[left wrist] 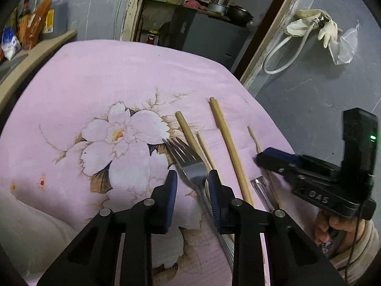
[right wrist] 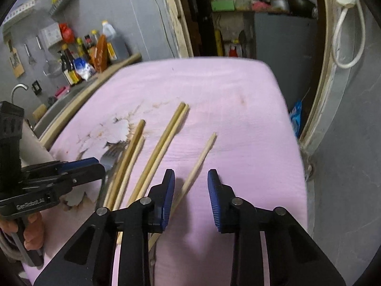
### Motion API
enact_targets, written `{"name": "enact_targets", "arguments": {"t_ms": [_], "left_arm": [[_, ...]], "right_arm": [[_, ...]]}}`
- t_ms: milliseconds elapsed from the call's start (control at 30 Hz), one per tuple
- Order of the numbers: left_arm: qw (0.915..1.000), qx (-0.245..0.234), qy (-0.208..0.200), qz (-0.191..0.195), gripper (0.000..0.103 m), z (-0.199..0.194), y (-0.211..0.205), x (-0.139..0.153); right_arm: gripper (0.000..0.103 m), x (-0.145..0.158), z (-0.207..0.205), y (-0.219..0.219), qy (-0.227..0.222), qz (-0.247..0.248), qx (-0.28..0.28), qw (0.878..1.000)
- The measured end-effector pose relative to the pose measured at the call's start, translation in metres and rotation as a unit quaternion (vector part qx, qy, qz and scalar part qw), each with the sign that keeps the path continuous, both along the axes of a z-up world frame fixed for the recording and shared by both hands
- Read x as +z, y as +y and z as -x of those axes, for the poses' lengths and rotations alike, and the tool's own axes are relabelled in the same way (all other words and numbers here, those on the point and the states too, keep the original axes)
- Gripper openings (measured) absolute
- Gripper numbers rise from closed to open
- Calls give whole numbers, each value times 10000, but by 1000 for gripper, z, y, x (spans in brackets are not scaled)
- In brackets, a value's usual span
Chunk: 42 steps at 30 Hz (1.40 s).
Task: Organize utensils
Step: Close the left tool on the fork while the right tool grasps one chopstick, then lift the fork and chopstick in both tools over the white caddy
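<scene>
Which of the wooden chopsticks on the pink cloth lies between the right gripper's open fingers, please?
The thin, pale single chopstick, farthest right and alone; the darker chopsticks lie paired to its left, outside the right gripper.

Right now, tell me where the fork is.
In the left wrist view the fork lies on the pink cloth between the open left tool fingers, chopsticks to its right.

Left gripper [left wrist: 192, 178]: black angular linkage arms, silver round pivot pins, blue ribbed finger pads [left wrist: 172, 186]. Right gripper [right wrist: 190, 178]: same build, black frame, silver pins, blue ribbed pads [right wrist: 167, 186]. From the left wrist view its black body carries raised lettering "DAS" and a small green light on an upright black block. White lettering "GenRobot.AI" on the left unit's side. Bare-skinned fingers wrap each handle; pale sleeve cuff, thin dark cable
</scene>
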<state>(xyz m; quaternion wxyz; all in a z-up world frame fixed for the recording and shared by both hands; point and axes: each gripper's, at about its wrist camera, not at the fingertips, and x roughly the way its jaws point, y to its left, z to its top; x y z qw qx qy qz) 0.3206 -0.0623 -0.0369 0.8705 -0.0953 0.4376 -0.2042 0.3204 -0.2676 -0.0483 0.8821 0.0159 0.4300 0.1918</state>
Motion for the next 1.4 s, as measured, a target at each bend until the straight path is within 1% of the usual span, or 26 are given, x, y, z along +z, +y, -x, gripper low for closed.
{"name": "enact_targets", "arguments": {"t_ms": [33,133,167,200,233,267,300,333,367,467,633,700,767,800,867,900,933,1000,1067,1133,1267,1400], "left_arm": [[10000,-15,20,22,23,-1,1,-1],[9999,-70,118,77,22,-3,3,-3],[9998,-86,128,93,15,-4,4,-3],[9998,-99,137,104,13,-4,5,-2],[9998,-119,144,122,13,-4,6,-1],[9997,-134,140,143,11,-4,7,-1],[9997,-144,134,157,9,-3,6,-1],[9996,-164,120,188,7,-3,6,0],[9996,-176,106,215,3,-3,6,0],[9995,-188,80,258,1,-3,6,2],[9991,-202,-89,353,0,1,6,9],[9990,-207,-172,364,0,5,7,12],[9987,-222,-282,355,0,11,6,16],[9984,-224,-400,320,0,16,6,19],[9974,-229,-627,254,0,24,4,25],[9963,-224,-796,221,0,31,4,28],[9948,-223,-976,181,0,38,2,32],[9916,-194,-1271,123,0,50,1,38],[9871,-123,-1593,79,0,64,2,44],[9832,-46,-1822,87,0,75,4,48],[9721,142,-2327,258,0,98,15,64],[9609,314,-2736,300,0,114,31,85]], "right_arm": [[26,-3,-4,1,104,7,19,9999],[26,-2,-12,3,218,90,47,9997],[25,-2,-14,4,234,122,68,9996],[23,-2,-15,4,243,140,72,9996],[18,-3,-15,2,265,153,35,9995],[14,-3,-16,0,309,109,7,9995],[13,-3,-18,-4,389,12,-23,9992],[10,-4,-20,-9,509,-152,-56,9986],[7,-3,-22,-11,595,-258,-102,9978],[5,-3,-26,-18,799,-451,-183,9956],[3,3,-18,-16,850,-678,-145,9940],[3,7,-9,-14,717,-699,-98,9949],[3,11,0,-13,578,-867,-80,9945],[3,14,6,-13,456,-936,-64,9945],[3,22,19,-9,53,-923,-11,9957],[3,29,30,-6,-258,-922,32,9954],[3,33,38,-4,-467,-991,72,9940],[3,37,50,0,-699,-1040,112,9921],[3,41,62,8,-975,-974,160,9903],[3,46,71,12,-1231,-973,180,9874],[3,60,86,17,-1743,-1249,184,9766],[3,81,97,29,-2334,-1522,269,9600]]}}
